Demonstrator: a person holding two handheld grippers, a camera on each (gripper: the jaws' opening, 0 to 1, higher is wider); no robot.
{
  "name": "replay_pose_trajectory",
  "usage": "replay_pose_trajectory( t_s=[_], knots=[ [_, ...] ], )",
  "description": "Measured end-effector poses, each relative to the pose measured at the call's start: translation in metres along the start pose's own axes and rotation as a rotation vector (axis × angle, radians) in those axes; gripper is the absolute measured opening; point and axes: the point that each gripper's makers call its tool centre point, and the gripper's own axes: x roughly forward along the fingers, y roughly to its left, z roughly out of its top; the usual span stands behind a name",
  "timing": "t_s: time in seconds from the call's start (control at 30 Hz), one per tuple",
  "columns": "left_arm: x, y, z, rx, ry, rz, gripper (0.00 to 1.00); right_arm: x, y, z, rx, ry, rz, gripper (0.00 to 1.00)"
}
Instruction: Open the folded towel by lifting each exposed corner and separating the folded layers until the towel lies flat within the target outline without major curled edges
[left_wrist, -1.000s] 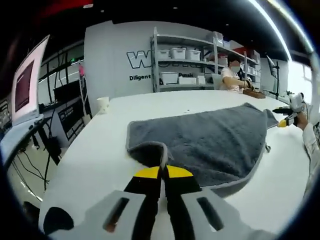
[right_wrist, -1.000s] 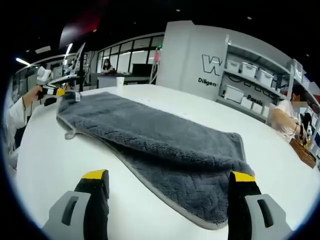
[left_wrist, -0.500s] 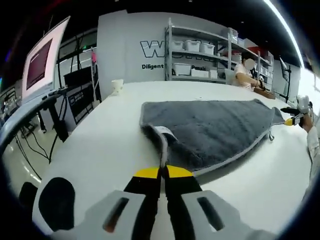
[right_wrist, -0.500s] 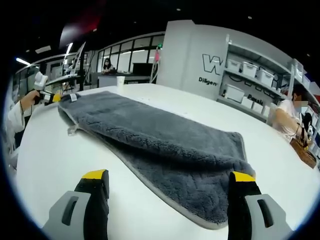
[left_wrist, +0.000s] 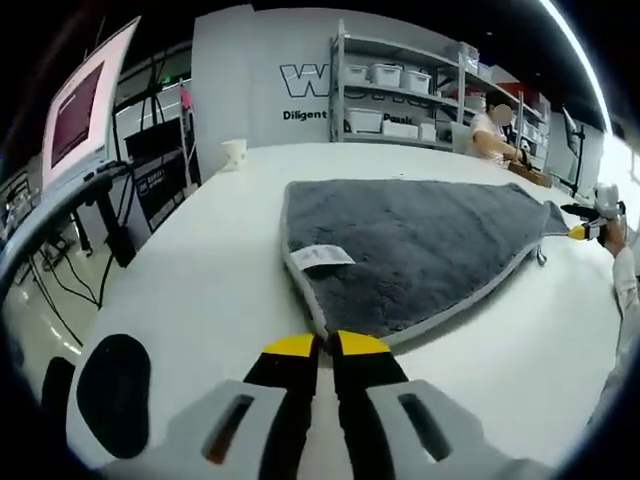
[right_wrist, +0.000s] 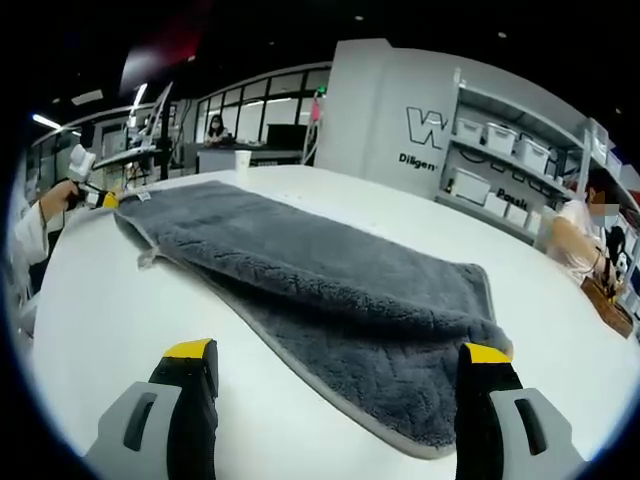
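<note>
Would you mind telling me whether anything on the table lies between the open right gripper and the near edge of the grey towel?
Nothing visible does: only bare white table lies between the right gripper and the towel.

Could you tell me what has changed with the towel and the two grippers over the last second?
The left gripper, shut on the grey towel's corner, has drawn it outward, so the curled corner now lies flatter with its white label facing up. The right gripper stayed open at the other end, and the white table is unchanged.
</note>
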Motion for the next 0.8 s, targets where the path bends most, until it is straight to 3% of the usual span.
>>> replay_pose_trajectory(
  t_s=[0.23,0.3,0.4,0.57,0.67,0.8],
  knots=[
    [-0.003,0.004,-0.003,0.0,0.023,0.033,0.2,0.0,0.0,0.0,0.001,0.002,0.001,0.99],
    [-0.005,0.006,-0.003,-0.006,0.024,0.036,0.3,0.0,0.0,0.0,-0.002,0.003,0.001,0.99],
    [-0.006,0.007,0.003,-0.042,-0.005,0.045,0.54,0.0,0.0,0.0,-0.001,0.002,0.001,0.99],
    [-0.006,-0.012,0.012,-0.05,-0.038,-0.03,0.73,-0.001,-0.001,-0.001,0.007,0.002,-0.003,0.99],
    [-0.005,-0.022,0.017,-0.044,-0.043,-0.051,0.93,-0.001,0.0,-0.001,0.007,0.002,-0.003,0.99],
    [-0.004,-0.032,0.028,-0.013,-0.068,-0.075,0.98,-0.001,0.0,-0.001,0.005,0.005,0.0,0.99]
  ],
)
